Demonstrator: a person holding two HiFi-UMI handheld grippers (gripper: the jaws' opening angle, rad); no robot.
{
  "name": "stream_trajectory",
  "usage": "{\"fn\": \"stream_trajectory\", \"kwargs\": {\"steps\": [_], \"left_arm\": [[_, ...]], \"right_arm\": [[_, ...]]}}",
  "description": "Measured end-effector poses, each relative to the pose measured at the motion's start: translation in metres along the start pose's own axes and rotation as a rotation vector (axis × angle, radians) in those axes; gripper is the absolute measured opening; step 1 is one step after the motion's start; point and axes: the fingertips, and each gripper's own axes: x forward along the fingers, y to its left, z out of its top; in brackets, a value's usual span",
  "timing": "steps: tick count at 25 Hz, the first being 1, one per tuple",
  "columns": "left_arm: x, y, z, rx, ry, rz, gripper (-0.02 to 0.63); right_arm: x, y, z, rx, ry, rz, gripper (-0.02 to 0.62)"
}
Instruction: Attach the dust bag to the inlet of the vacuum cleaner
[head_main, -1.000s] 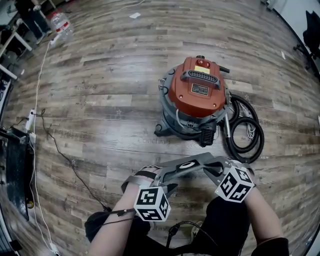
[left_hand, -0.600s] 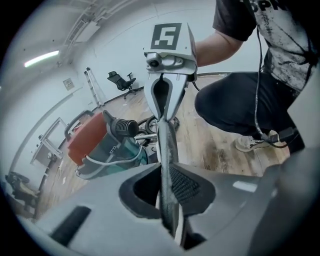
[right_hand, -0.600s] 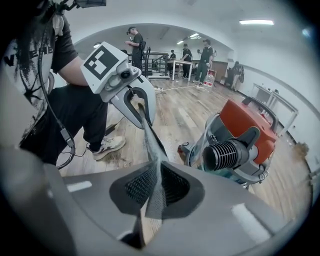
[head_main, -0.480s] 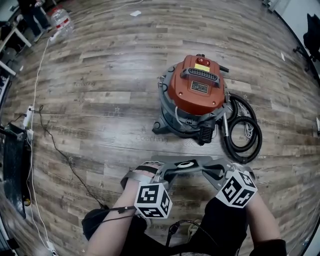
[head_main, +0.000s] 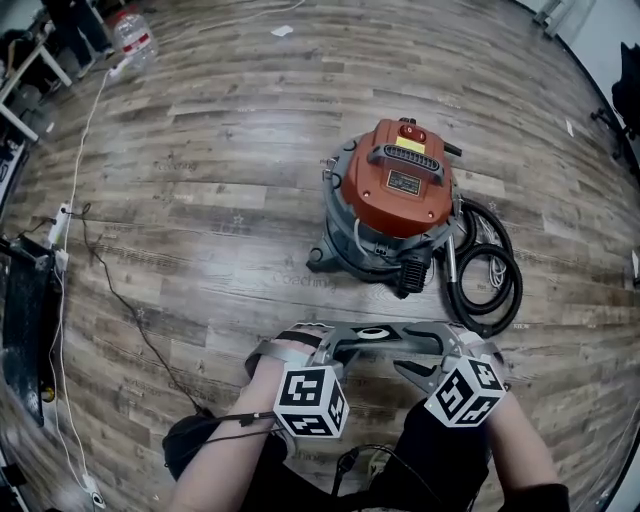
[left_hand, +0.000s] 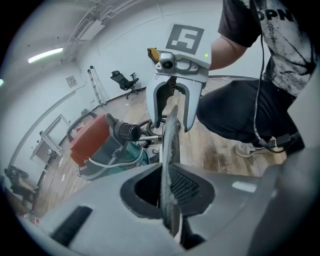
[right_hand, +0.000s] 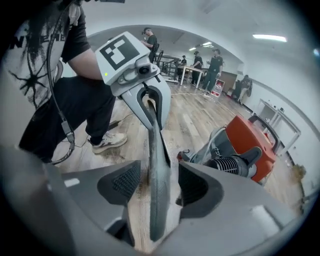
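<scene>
Since a second ago the dust bag has swung from a slant, higher at its right end, to level, and the hold on it has changed sides. The left gripper has just been closing its jaws. In the left gripper view they are nearly together and pinch the bag's near edge, with the mesh pad of one jaw pressed flat against it. The right gripper has just been opening its jaws. In the right gripper view they stand wide apart, with the bag's other edge between them and a gap on either side, so neither pad touches it.

The bag stretches edge-on from one gripper to the other. A dark oval opening on its upper face sits nearer the left gripper.

The vacuum, with its orange-red lid on, stands on the wood floor ahead of both grippers and well apart from them and from the bag. Its coiled black hose lies just beside it, beyond the right gripper.
</scene>
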Motion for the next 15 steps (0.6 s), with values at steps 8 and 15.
{"fn": "stream_trajectory", "kwargs": {"steps": [8,15], "left_arm": [[0.007,-0.001,0.022,0.024,0.000,-0.008,0.029],[0.017,0.002,0.044,0.071,0.059,-0.012,0.029]], "right_arm": [[-0.003,-0.009,-0.013,-0.101,0.044,-0.079,0.044],[-0.025,-0.016,-0.030,-0.111,0.045,-0.151,0.032]]}}
